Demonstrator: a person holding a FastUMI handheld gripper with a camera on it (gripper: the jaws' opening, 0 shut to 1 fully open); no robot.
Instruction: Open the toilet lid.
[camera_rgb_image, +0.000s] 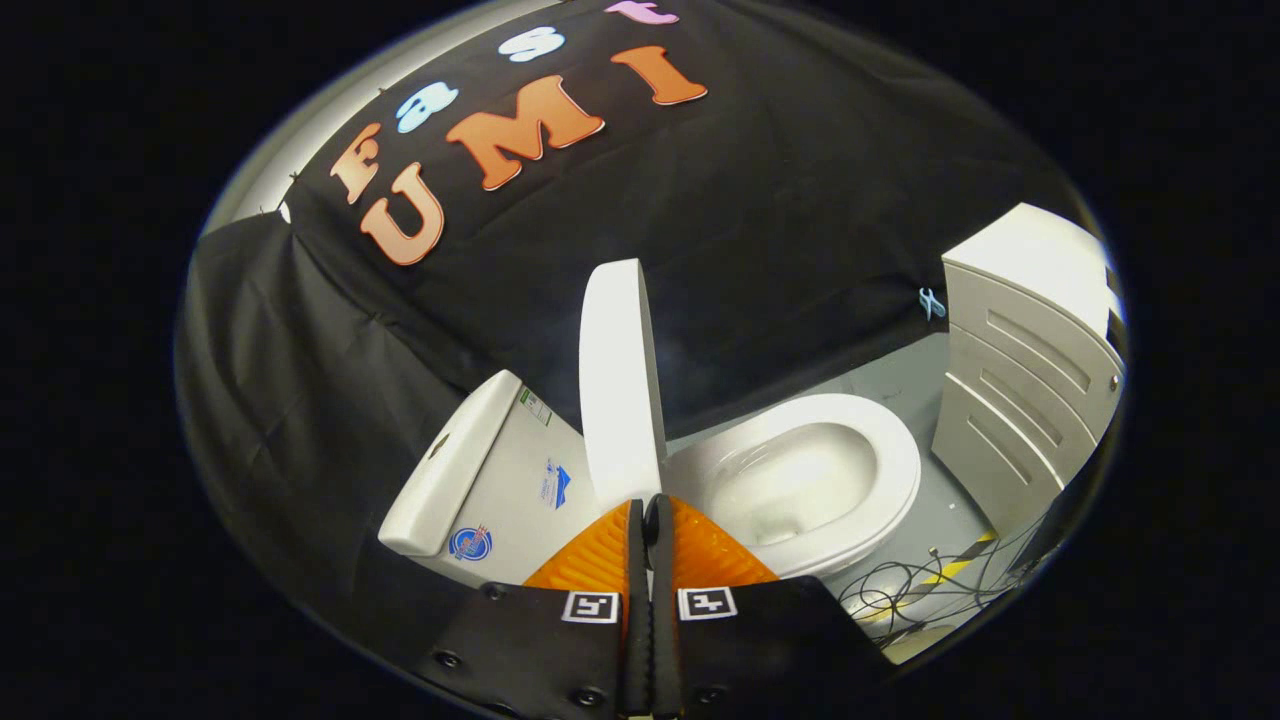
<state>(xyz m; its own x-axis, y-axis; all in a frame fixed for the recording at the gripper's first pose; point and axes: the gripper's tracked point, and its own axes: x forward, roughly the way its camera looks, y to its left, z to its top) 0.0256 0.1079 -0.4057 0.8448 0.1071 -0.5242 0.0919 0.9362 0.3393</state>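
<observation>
Holding the gripper (650, 512) with its two orange fingers (600, 555) pressed together, you have nothing between them; the tips sit right at the lower edge of the lid (620, 380), and whether they touch it cannot be told. The lid stands upright just ahead of the tips, seen nearly edge-on, between the tank (480, 480) to their left and the open seat (880, 450) and bowl (790, 485) to their right. Judging by that, the lid is already raised, and closed fingers suit a push better than a grasp. It looks close to vertical, so it may need a nudge toward the tank to rest there. Beyond the bowl, a white cabinet (1020, 390) stands on the grey floor (900, 380). Loose cables (900, 590) and striped tape lie on the floor right of your gripper.
</observation>
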